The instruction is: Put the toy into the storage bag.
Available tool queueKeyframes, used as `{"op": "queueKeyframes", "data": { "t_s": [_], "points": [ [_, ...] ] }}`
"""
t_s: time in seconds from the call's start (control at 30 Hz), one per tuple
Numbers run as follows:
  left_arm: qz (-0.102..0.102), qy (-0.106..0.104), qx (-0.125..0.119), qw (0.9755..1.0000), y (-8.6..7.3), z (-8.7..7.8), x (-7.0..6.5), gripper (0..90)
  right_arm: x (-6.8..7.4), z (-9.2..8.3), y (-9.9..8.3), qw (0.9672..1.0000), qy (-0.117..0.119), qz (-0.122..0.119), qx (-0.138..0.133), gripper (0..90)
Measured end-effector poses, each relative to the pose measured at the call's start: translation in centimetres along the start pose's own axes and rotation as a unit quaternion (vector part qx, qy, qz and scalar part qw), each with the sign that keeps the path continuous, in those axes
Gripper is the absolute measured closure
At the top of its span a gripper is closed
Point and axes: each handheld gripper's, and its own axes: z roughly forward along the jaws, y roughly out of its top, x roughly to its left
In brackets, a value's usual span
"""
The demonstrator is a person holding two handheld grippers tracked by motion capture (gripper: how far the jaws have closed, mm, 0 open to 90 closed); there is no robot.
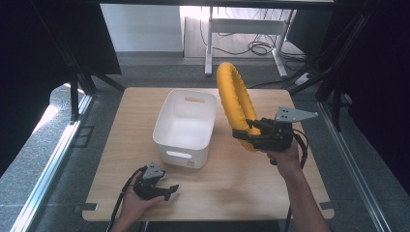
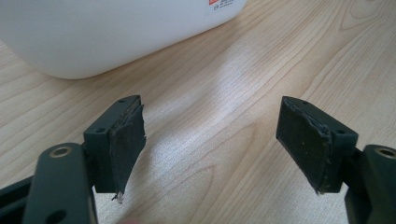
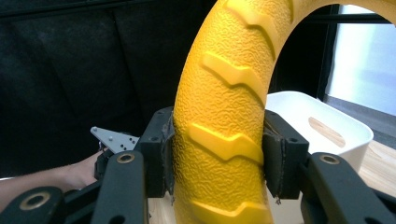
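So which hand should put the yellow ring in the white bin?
Right. The right gripper already clamps the ring beside the bin; the left gripper is open, empty, resting low.

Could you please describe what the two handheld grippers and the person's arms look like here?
Both the left gripper and the right gripper are black, two-jawed tools, each topped by a grey three-cornered plate with small holes. Their fingers carry dark, worn pads with frayed edges and round brass-coloured pivot bushings. A black cable trails from each. The person's forearms are bare, with no sleeves or gloves.
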Motion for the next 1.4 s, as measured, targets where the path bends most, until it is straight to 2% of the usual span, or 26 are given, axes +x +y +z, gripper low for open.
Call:
{"op": "queueKeyframes", "data": {
  "t_s": [0.57, 1.07, 1.23, 1.4],
  "points": [
    [0.002, -0.002, 0.004, 1.0, 0.0, 0.2, 0.0, 23.8, 0.4, 2.5, 2.8, 0.9997, 0.017, -0.012, -0.016, 51.3],
    [0.001, -0.005, 0.008, 1.0, -0.1, 0.2, 0.1, 23.8, 0.9, 5.2, 5.3, 0.9991, 0.028, -0.027, -0.016, 51.3],
    [-0.001, -0.003, 0.006, 1.0, -0.1, 0.2, 0.2, 23.8, 1.2, 6.1, 5.7, 0.9987, 0.04, -0.026, -0.02, 51.3],
    [-0.002, -0.002, 0.004, 1.0, -0.1, 0.2, 0.2, 23.9, 1.5, 7.5, 5.8, 0.998, 0.055, -0.029, -0.013, 51.3]
  ]
}}
